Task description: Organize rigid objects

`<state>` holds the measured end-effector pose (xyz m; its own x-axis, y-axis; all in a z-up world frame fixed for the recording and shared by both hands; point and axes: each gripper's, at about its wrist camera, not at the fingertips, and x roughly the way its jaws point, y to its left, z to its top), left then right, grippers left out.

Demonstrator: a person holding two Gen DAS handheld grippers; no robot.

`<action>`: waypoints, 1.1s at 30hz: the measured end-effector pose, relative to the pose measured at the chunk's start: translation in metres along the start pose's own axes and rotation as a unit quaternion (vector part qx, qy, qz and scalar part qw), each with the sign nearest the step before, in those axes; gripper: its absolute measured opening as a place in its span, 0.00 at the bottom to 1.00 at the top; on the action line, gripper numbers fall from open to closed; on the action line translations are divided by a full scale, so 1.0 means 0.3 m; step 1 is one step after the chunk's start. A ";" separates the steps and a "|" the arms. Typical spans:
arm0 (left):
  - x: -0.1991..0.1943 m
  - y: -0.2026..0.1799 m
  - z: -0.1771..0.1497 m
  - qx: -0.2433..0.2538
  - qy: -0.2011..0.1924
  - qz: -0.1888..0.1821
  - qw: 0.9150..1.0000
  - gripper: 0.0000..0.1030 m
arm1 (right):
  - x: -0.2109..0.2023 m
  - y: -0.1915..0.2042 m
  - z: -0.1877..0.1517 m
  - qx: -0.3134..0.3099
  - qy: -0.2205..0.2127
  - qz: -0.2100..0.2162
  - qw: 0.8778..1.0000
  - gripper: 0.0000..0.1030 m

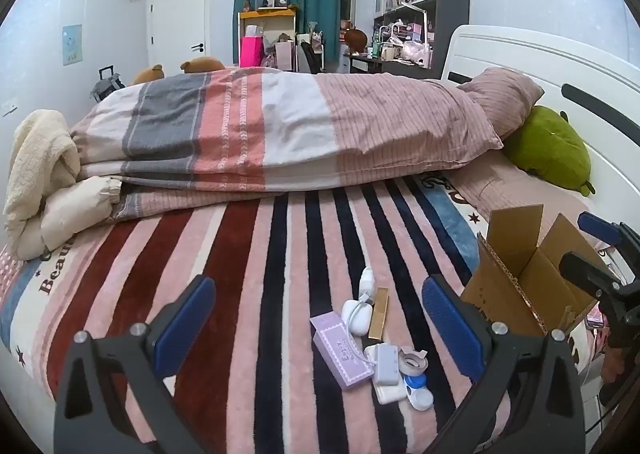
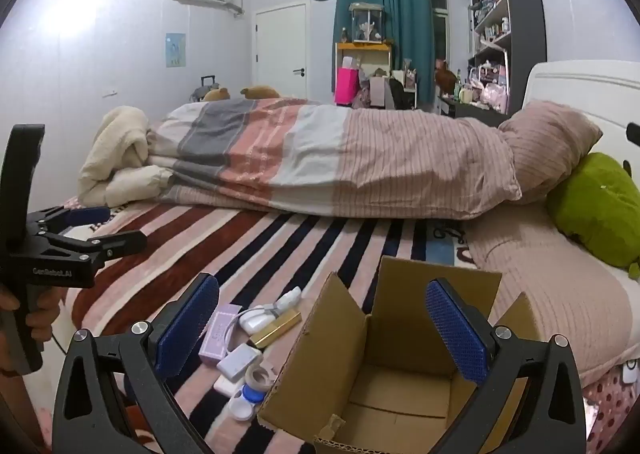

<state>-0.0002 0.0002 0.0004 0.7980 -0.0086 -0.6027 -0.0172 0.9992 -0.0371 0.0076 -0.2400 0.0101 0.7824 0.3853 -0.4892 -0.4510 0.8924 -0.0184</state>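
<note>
A cluster of small objects lies on the striped blanket (image 1: 240, 274): a purple box (image 1: 341, 351), a gold bar (image 1: 379, 313), white chargers (image 1: 356, 314), a tape roll (image 1: 414, 363) and a blue-white lens case (image 1: 418, 392). An open, empty cardboard box (image 1: 524, 278) stands to their right. My left gripper (image 1: 318, 328) is open above the cluster. My right gripper (image 2: 322, 328) is open over the cardboard box (image 2: 400, 382); the cluster shows at its left, with the purple box (image 2: 218, 334) and gold bar (image 2: 278, 328).
A folded striped duvet (image 1: 280, 134) and pink pillow (image 1: 508, 98) lie across the bed behind. A green plush (image 1: 550, 150) rests by the white headboard (image 1: 560, 66). A cream blanket (image 1: 44, 174) is piled at the left.
</note>
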 end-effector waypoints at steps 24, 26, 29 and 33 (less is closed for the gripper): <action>-0.008 0.037 -0.012 -0.011 -0.007 0.007 1.000 1.00 | 0.012 0.030 -0.028 0.018 0.001 0.016 1.000 1.00; -0.009 0.038 -0.013 -0.012 -0.007 0.008 1.000 1.00 | 0.009 0.037 -0.026 0.017 0.000 0.019 1.000 1.00; -0.012 0.036 -0.015 -0.010 -0.009 0.014 1.000 1.00 | 0.011 0.039 -0.024 0.016 -0.001 0.020 1.000 1.00; -0.012 0.034 -0.017 -0.007 -0.010 0.016 1.000 1.00 | 0.006 0.040 -0.021 0.017 -0.004 0.023 1.000 1.00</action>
<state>-0.0065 0.0104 -0.0019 0.8091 0.0244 -0.5871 -0.0515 0.9982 -0.0294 0.0008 -0.2301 0.0035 0.7648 0.4281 -0.4814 -0.4718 0.8811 0.0340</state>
